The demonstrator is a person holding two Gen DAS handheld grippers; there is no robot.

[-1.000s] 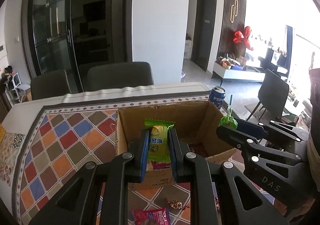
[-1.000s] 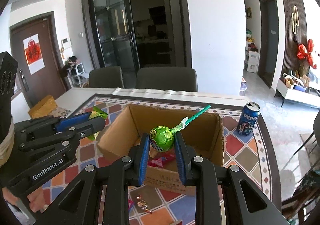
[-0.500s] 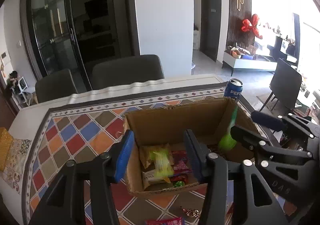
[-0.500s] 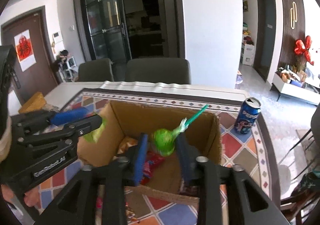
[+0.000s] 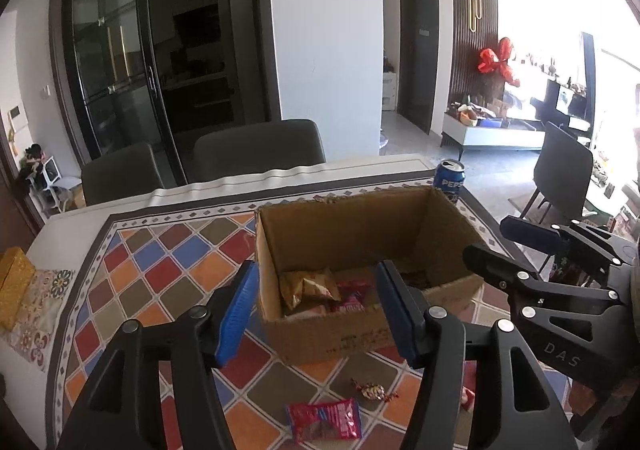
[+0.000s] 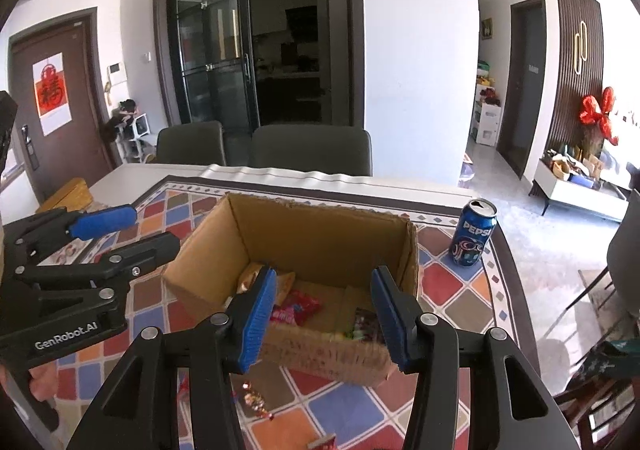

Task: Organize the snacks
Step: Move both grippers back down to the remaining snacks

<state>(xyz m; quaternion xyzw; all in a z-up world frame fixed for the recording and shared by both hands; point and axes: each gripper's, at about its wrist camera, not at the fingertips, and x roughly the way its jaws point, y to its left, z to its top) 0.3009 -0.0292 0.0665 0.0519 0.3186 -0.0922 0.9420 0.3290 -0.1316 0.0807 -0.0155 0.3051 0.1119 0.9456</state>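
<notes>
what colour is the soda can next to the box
Blue, with white Pepsi lettering; the soda can shows best in the right wrist view, beside the cardboard box.

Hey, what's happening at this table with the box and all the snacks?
A person holds a two-finger tool in each hand and is sorting snacks into the cardboard box. Right now the left tool and the right tool are both open and empty, poised above the box's near edge. Several packets already lie inside, including a gold packet. A red packet and a wrapped candy are on the tablecloth in front of the box, not yet collected. A Pepsi can stands beside it.
</notes>
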